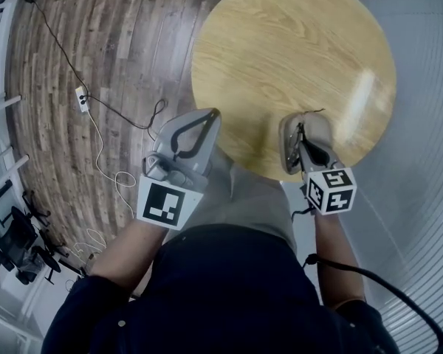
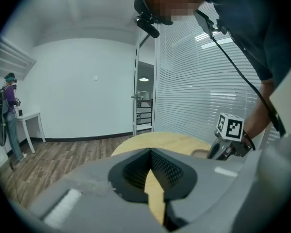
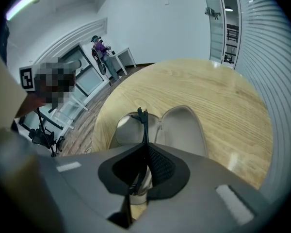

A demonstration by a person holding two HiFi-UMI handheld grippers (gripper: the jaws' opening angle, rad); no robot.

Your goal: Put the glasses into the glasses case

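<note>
An open beige glasses case (image 3: 182, 127) lies near the close edge of the round wooden table (image 1: 295, 50), both halves facing up. My right gripper (image 3: 145, 147) is shut on black thin-framed glasses (image 3: 143, 123), which stick up from the jaws just above the case's hinge. In the head view the right gripper (image 1: 299, 127) points steeply down over the table's near edge and hides most of the case. My left gripper (image 1: 213, 113) is to the left, off the table's edge. Its jaws are shut tip to tip with nothing between them (image 2: 150, 150).
A power strip (image 1: 81, 98) with trailing cables lies on the wood floor at left, with dark chairs (image 1: 15, 234) beyond. Slatted blinds (image 1: 421, 124) run along the right side. A person (image 2: 7, 115) stands far off by a white desk.
</note>
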